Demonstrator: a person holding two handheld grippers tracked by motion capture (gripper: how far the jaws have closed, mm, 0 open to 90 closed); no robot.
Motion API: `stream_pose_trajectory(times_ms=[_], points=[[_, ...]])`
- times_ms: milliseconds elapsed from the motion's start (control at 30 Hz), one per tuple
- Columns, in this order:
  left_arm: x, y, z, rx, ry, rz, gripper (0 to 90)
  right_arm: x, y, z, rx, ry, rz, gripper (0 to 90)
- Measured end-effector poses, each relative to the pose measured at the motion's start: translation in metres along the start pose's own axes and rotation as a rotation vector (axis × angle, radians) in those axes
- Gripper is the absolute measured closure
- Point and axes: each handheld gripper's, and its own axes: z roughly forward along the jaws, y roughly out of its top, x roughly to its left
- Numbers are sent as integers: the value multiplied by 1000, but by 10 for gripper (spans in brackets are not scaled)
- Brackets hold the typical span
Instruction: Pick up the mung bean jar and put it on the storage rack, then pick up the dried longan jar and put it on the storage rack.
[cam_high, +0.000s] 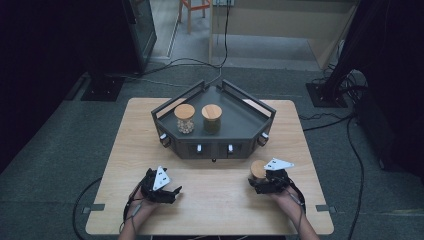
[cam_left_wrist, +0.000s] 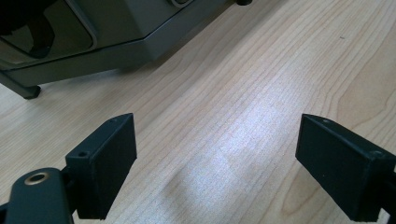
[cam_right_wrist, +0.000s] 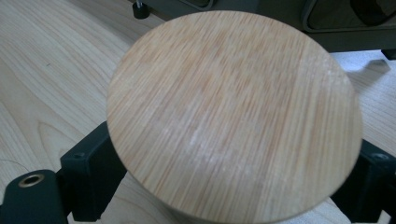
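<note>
Right gripper (cam_high: 264, 182) has its jaws closed round a lidded jar (cam_right_wrist: 233, 116) at near right of the tabletop (cam_high: 215, 200), seemingly standing there. Left gripper (cam_left_wrist: 217, 163) gapes wide, holding nothing.

Black gripper (cam_high: 172, 192) bodies, grey triangular plates, trailing cables

The left tongs (cam_left_wrist: 217, 165) were seen held wide apart above the light wooden bench (cam_left_wrist: 243, 93), with nothing gripped between the two black jaws. Bare wood grain was shown in the gap, brightened by a pale patch of reflected light. At the upper left, the lower edge of a dark grey tray stand (cam_left_wrist: 116, 42) was pictured resting on the bench, one small black foot (cam_left_wrist: 29, 91) planted on the wood at the far left. A brass-coloured screw hole (cam_left_wrist: 36, 178) was visible on the tongs' body at the lower left corner.
</note>
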Motion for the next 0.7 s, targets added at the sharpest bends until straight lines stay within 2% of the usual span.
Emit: stream_pose_trajectory(times_ms=[400, 700], points=[[0, 0, 1, 4, -1, 4, 124, -2, -3, 4, 9, -3, 18, 113], [0, 1, 1, 5, -3, 4, 124, -5, -5, 9, 15, -6, 51, 117]])
